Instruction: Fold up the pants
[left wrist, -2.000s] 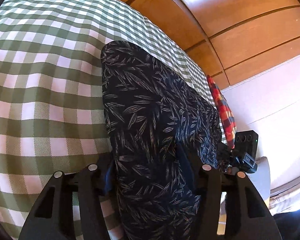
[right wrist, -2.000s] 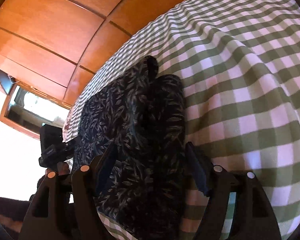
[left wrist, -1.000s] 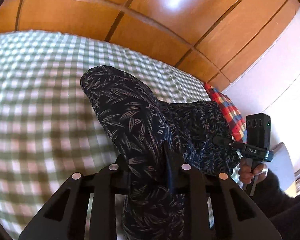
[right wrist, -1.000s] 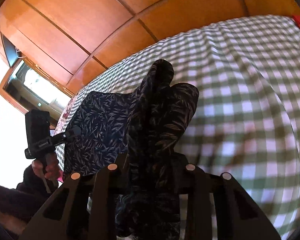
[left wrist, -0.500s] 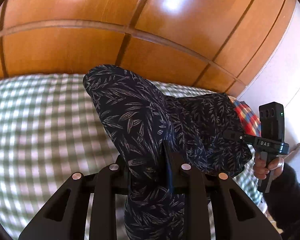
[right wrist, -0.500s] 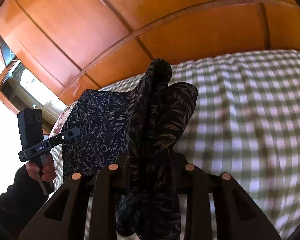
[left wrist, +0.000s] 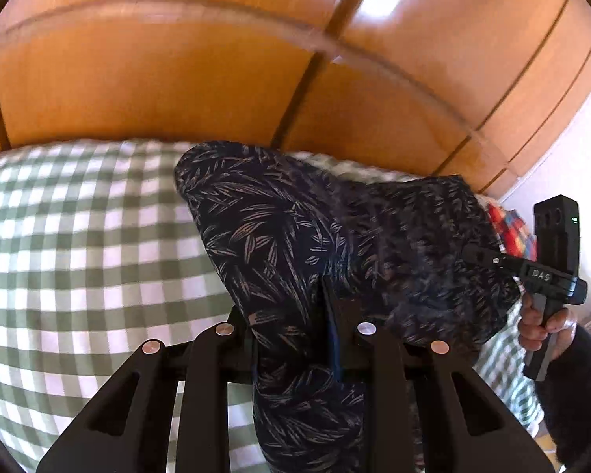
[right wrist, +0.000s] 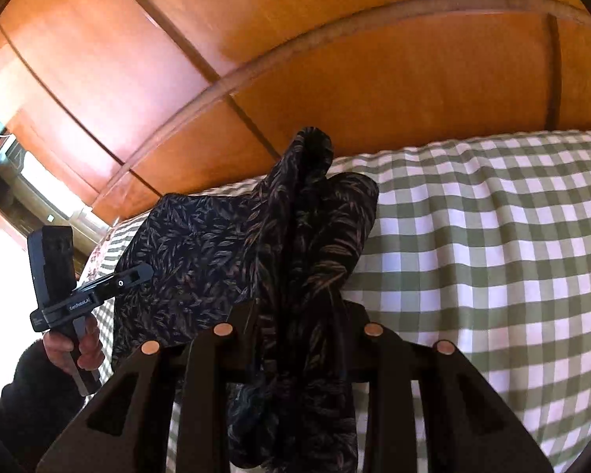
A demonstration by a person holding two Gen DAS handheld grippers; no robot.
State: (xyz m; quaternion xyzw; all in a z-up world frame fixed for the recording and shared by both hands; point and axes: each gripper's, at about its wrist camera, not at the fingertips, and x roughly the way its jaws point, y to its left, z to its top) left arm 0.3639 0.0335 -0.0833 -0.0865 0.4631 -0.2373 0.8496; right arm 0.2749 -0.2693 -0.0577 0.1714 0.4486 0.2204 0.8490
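The pants (left wrist: 279, 232) are dark navy with a pale leaf print. They hang lifted above the green-and-white checked bed cover (left wrist: 78, 244). My left gripper (left wrist: 295, 315) is shut on one bunched edge of the pants. My right gripper (right wrist: 295, 315) is shut on another bunched edge of the pants (right wrist: 311, 236). The cloth stretches between the two. The right gripper also shows at the right of the left wrist view (left wrist: 480, 254), and the left gripper at the left of the right wrist view (right wrist: 138, 274).
A wooden panelled wall (left wrist: 216, 59) stands behind the bed. A red plaid cloth (left wrist: 510, 232) lies at the bed's right end in the left wrist view. A bright window (right wrist: 27, 193) is at the left of the right wrist view.
Both grippers closed on the pants and lifted them off the bed. The views tilted up toward the wooden wall.
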